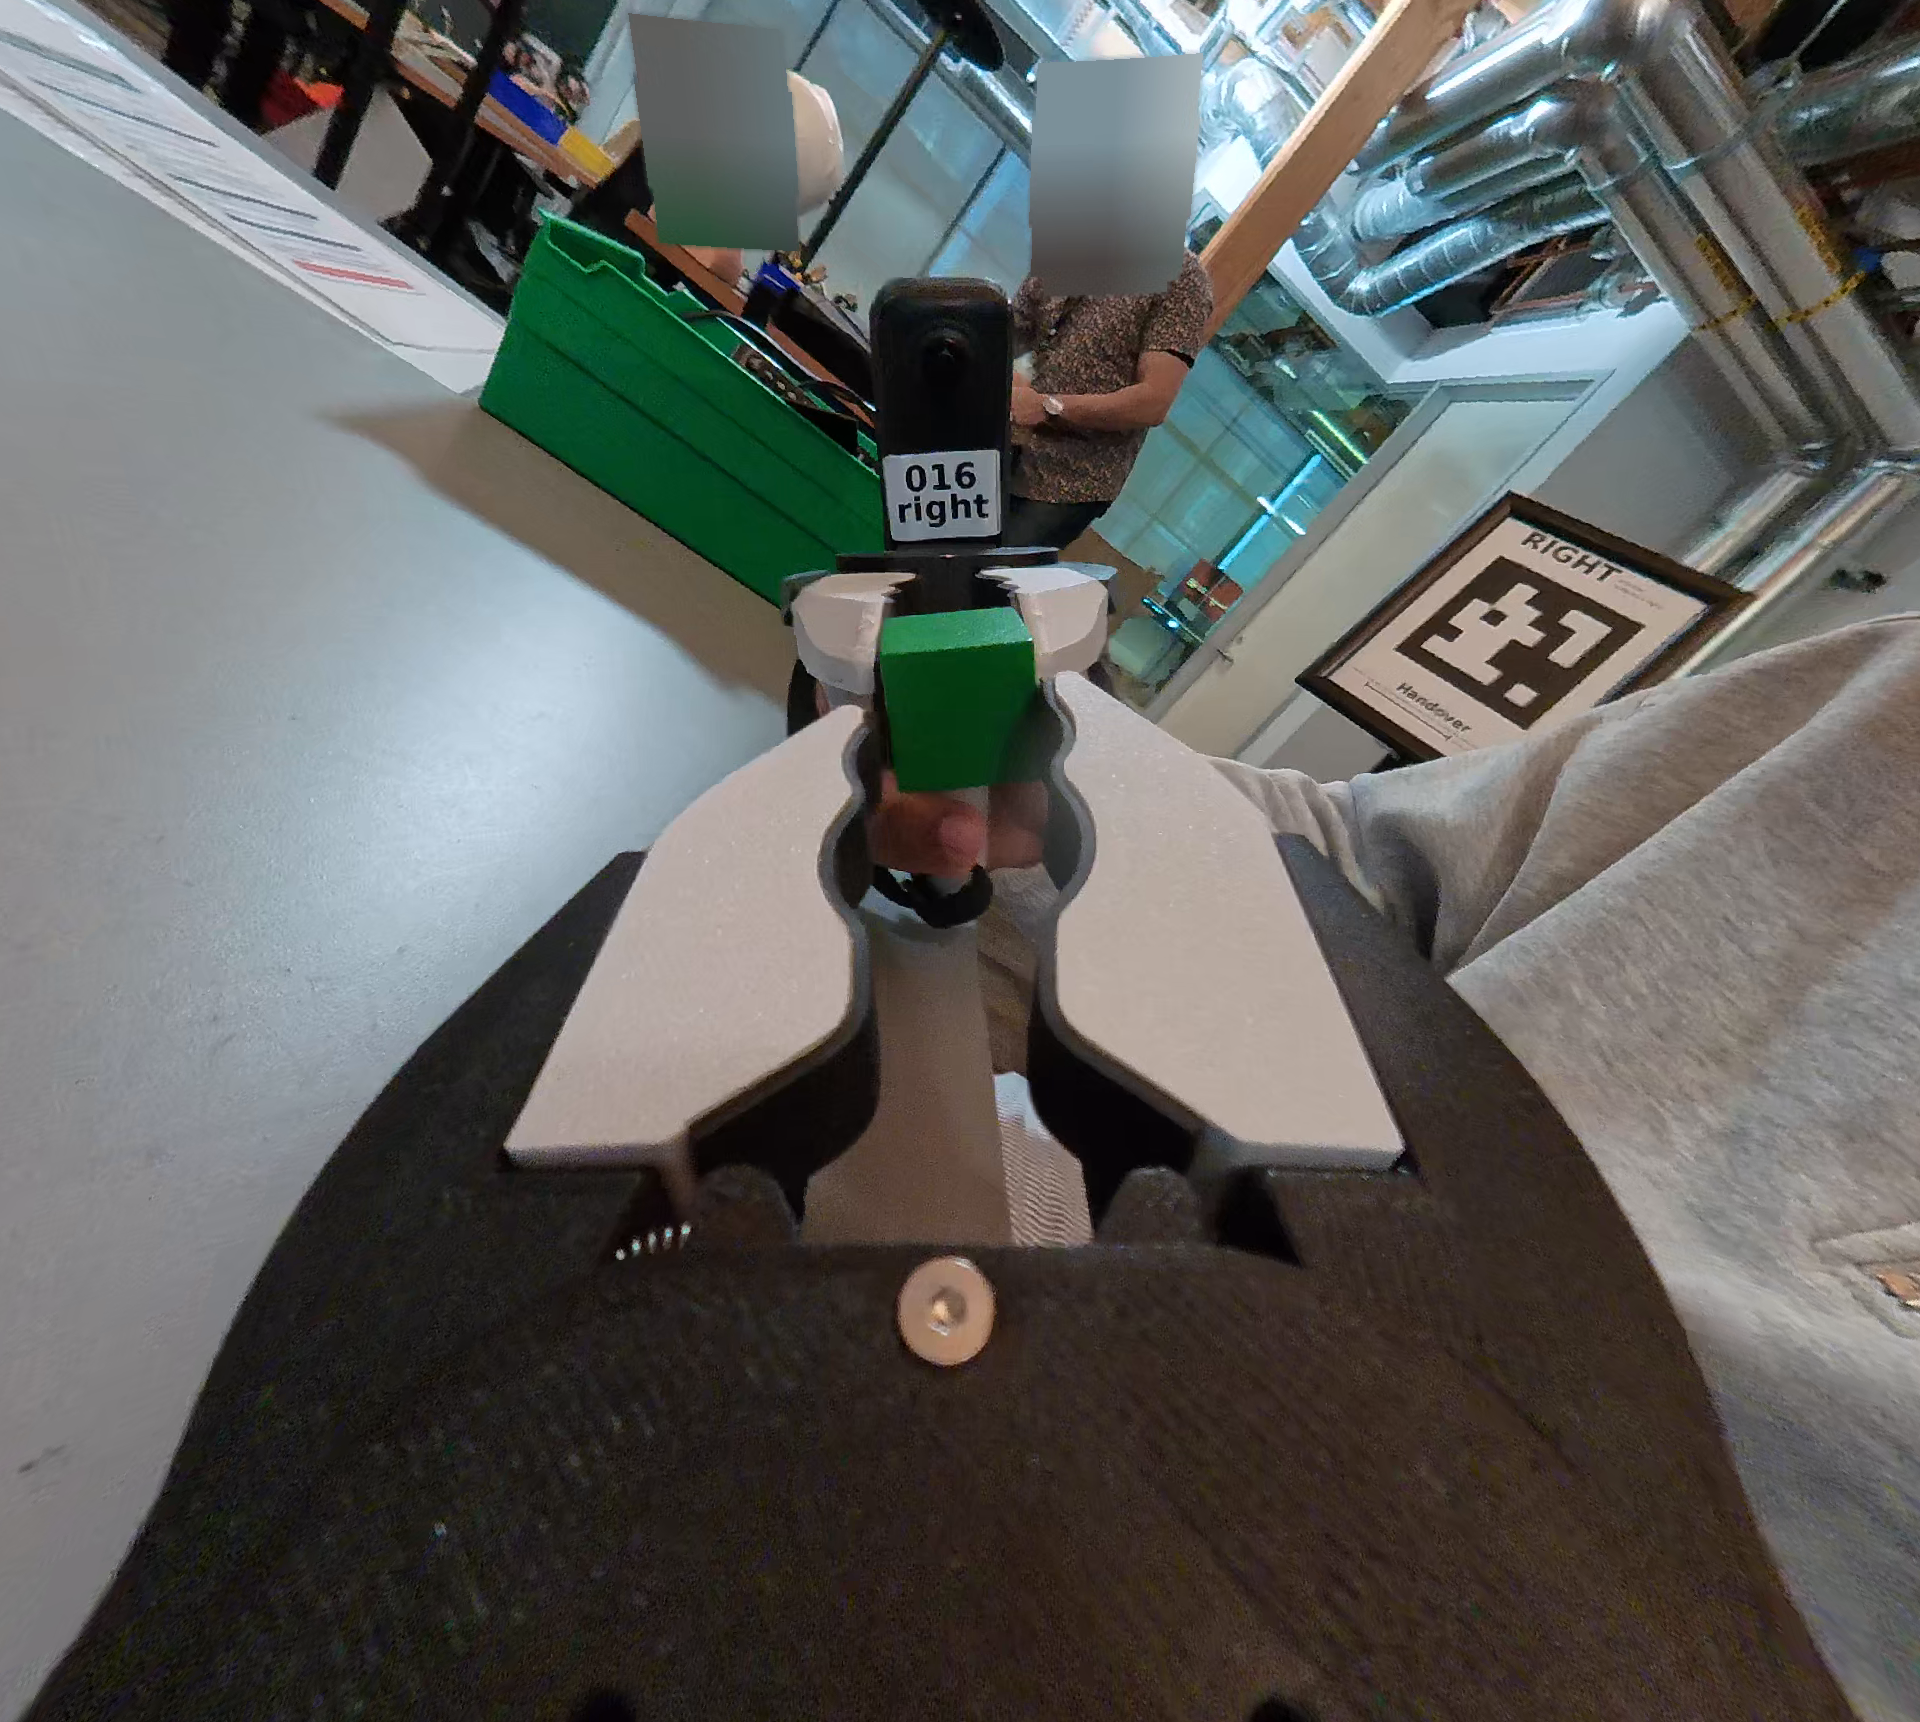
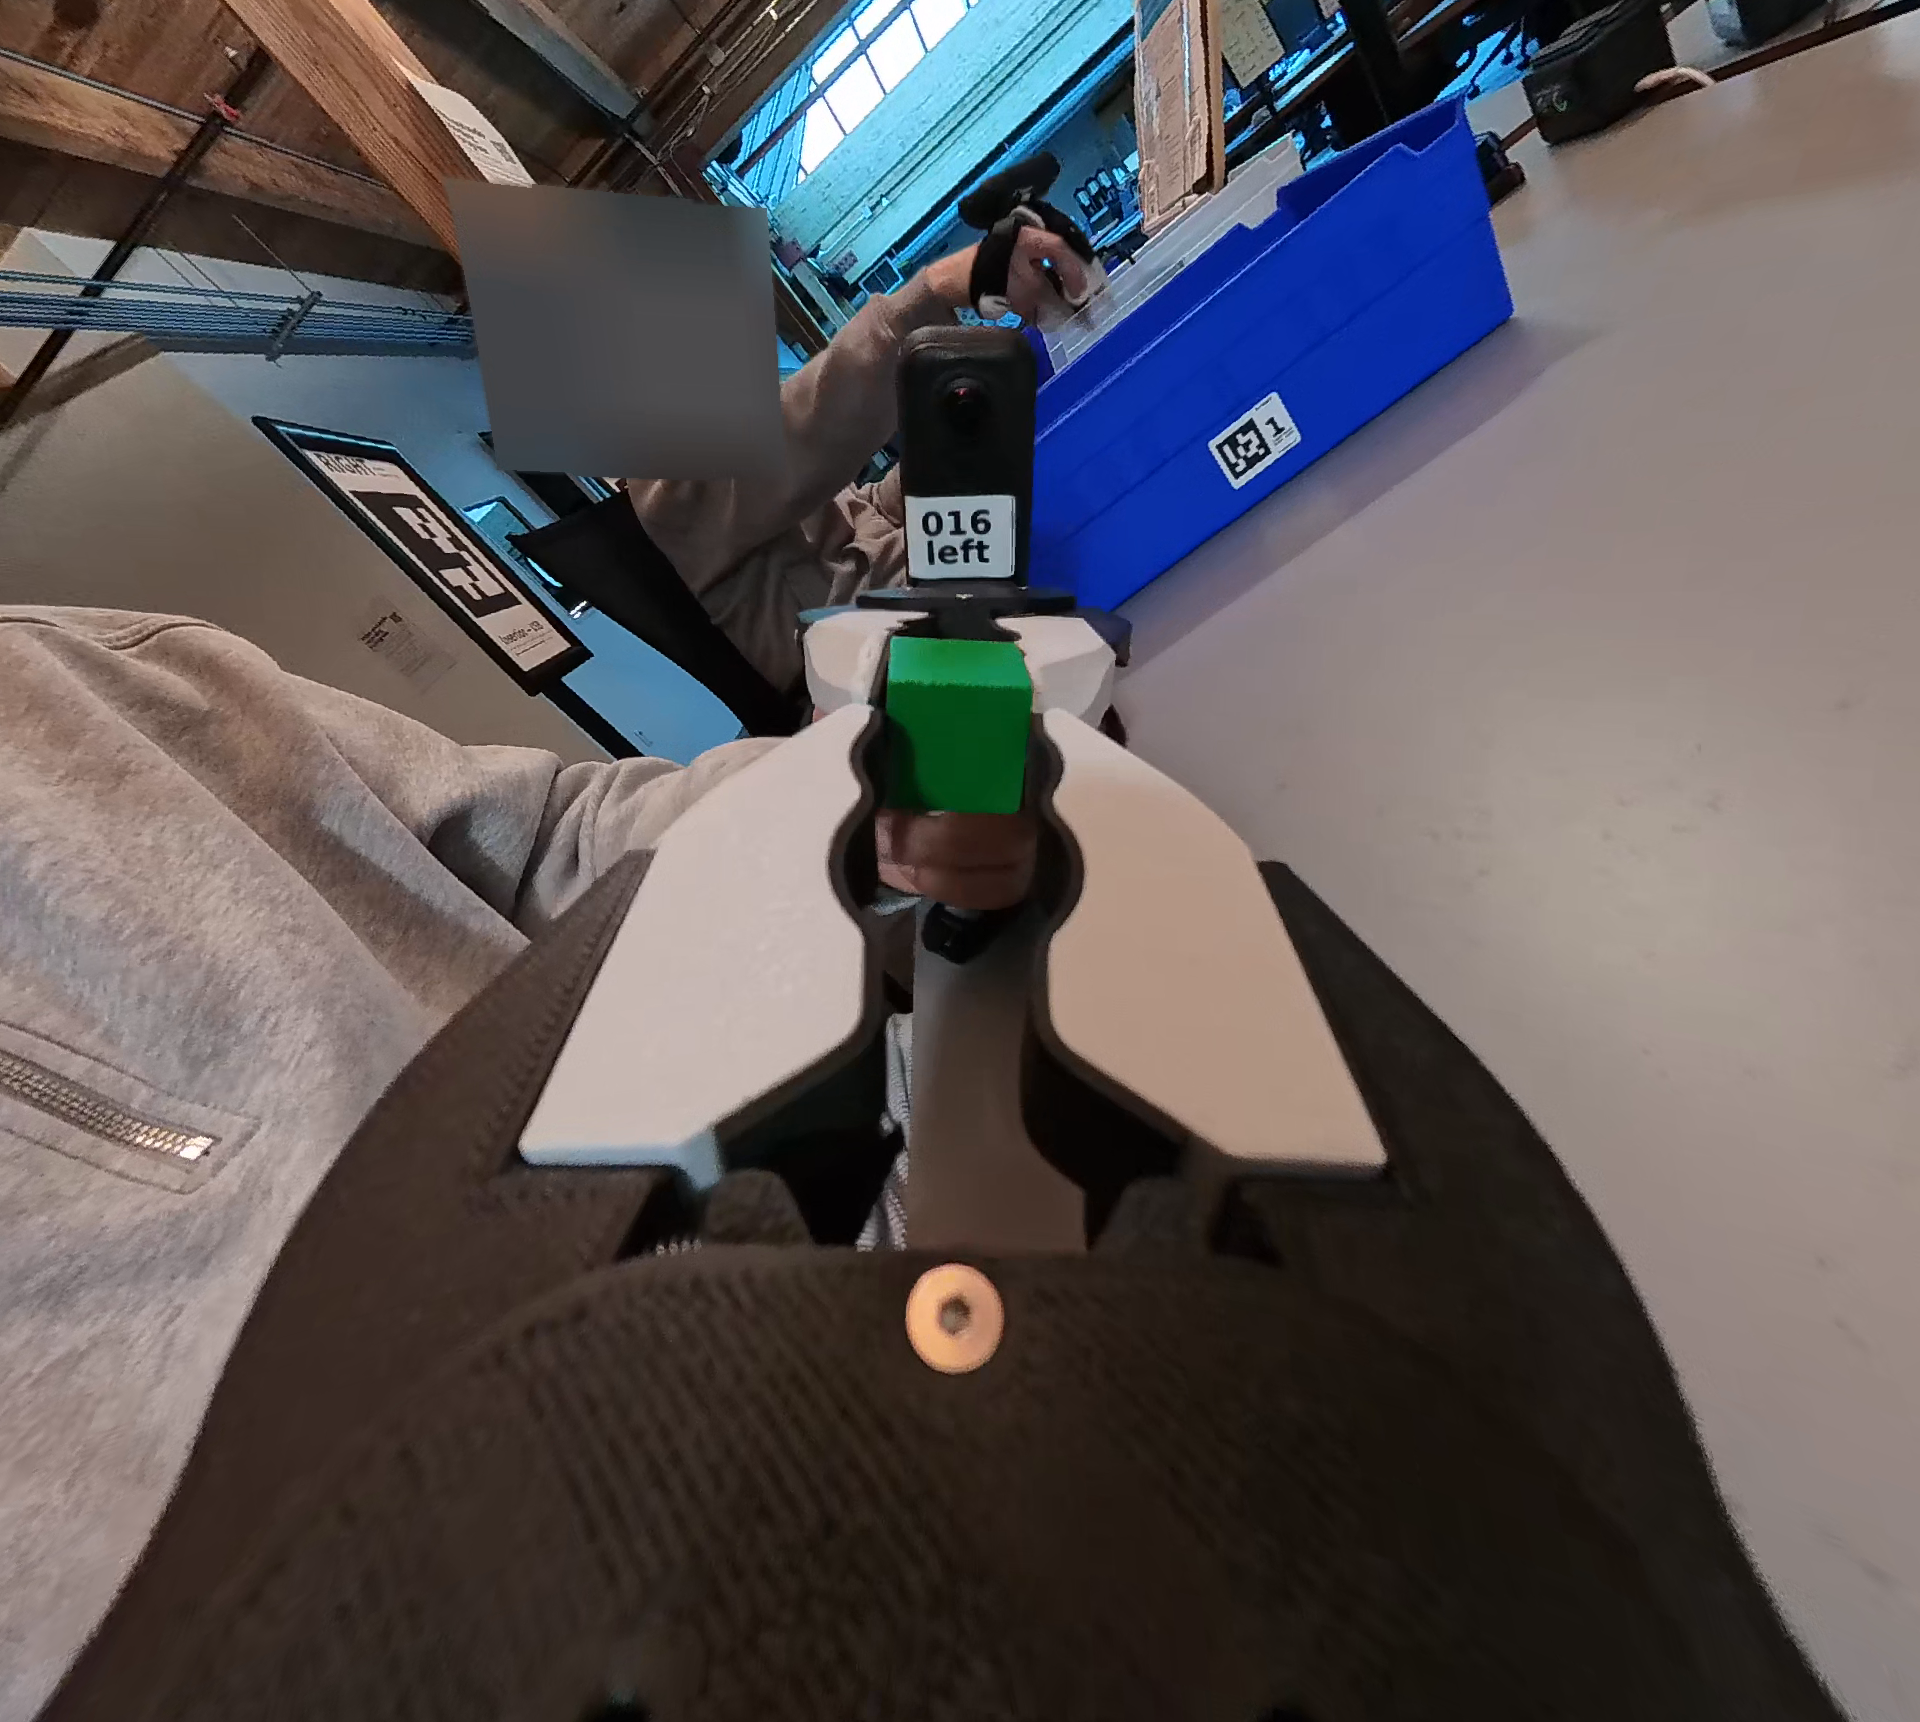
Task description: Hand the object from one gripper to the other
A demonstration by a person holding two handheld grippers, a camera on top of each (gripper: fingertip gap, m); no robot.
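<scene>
A green block (image 1: pixel 951 706) is held in the air between my two grippers, which face each other tip to tip. In the left wrist view my left gripper (image 1: pixel 961 716) has its white fingers (image 1: pixel 769 893) pressed on the block's near sides. My right gripper (image 1: pixel 940 623), with a black camera above it, clasps the far end. In the right wrist view the same block (image 2: pixel 956 727) sits between my right gripper's (image 2: pixel 956 737) fingertips, and my left gripper (image 2: pixel 956 644) clasps its far end. Both look shut on the block. A hand shows behind the block in each view.
The pale table (image 1: pixel 260 633) lies below, and it also shows in the right wrist view (image 2: pixel 1558 633). A green crate (image 1: pixel 665 394) and a blue bin (image 2: pixel 1278 425) stand on it. A framed marker sign (image 1: pixel 1517 633) stands nearby. A person (image 1: pixel 1112 384) stands behind. My grey sleeve (image 1: pixel 1662 841) fills the right. The grippers are tip to tip, or close to it.
</scene>
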